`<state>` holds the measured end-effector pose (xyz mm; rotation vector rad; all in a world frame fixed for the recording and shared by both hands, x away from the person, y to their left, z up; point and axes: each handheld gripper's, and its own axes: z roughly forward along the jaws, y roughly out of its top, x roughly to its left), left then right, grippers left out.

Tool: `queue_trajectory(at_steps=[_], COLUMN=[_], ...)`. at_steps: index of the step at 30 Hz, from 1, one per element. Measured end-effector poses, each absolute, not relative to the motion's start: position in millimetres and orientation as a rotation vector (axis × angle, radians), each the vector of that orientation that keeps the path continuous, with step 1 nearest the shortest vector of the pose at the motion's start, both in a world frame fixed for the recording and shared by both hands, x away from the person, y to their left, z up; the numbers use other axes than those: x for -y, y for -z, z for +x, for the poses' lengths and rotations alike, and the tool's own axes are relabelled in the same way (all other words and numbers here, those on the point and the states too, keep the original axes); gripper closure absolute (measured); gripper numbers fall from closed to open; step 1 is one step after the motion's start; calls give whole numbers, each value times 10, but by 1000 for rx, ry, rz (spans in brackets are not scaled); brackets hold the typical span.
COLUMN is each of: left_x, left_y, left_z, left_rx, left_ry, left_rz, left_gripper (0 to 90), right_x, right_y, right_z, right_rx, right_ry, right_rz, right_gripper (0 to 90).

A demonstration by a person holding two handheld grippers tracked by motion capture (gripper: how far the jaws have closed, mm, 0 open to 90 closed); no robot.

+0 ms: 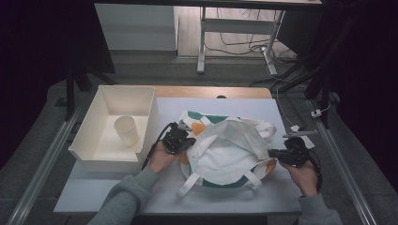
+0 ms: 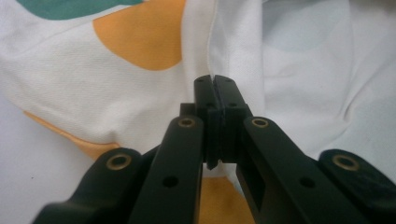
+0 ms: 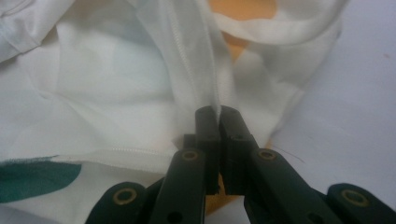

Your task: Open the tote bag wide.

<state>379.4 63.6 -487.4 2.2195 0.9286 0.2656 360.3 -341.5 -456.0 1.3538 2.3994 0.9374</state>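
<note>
Bag-opening step, by the look of it. White tote bag (image 1: 225, 152) with green and orange blobs lying crumpled in the middle of the bench (image 1: 94, 197), mouth facing up and already gaping a bit.

Left gripper (image 1: 180, 139) parked at the bag's 9 o'clock edge, jaws pinched together on the white rim fabric, clear as day in the left gripper view (image 2: 213, 88). Right gripper (image 1: 274, 153) over at roughly 3 to 4 o'clock, jaws likewise clamped on a stitched hem of the bag (image 3: 218, 114). So: both sides of the mouth gripped, cloth slack in between.

Cream bin (image 1: 87, 154) sitting off at 9 o'clock from the bag, with a pale cup (image 1: 126, 130) standing upright inside. Not touched by anything right now.

Next move, best guess: pulling the two grips apart and a little upward to stretch the opening wide, without letting the thin hem slip out. Probably needs an even pull on both sides, otherwise the whole bag just slides across the bench instead of opening. Could be prep for dropping that cup in, but hard to say for sure.
</note>
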Motion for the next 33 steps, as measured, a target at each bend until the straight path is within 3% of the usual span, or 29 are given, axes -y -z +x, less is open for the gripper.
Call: queue_trajectory(at_steps=[23, 28, 33], left_x=[-635, -622, -615], left_y=[4920, 4859, 4790], left_z=[3831, 3787, 3741], left_rx=[-938, -915, -894], left_ry=[-247, -255, -248], left_rz=[2208, 2170, 2143], left_gripper=[873, 742, 583], right_x=[3465, 3404, 3291], right_y=[4795, 4670, 4474], right_z=[3668, 3613, 3506], right_rx=[-2402, -2372, -2310], right_ry=[-918, -969, -1098], right_rz=[1379, 1269, 1125], right_gripper=[863, 667, 558])
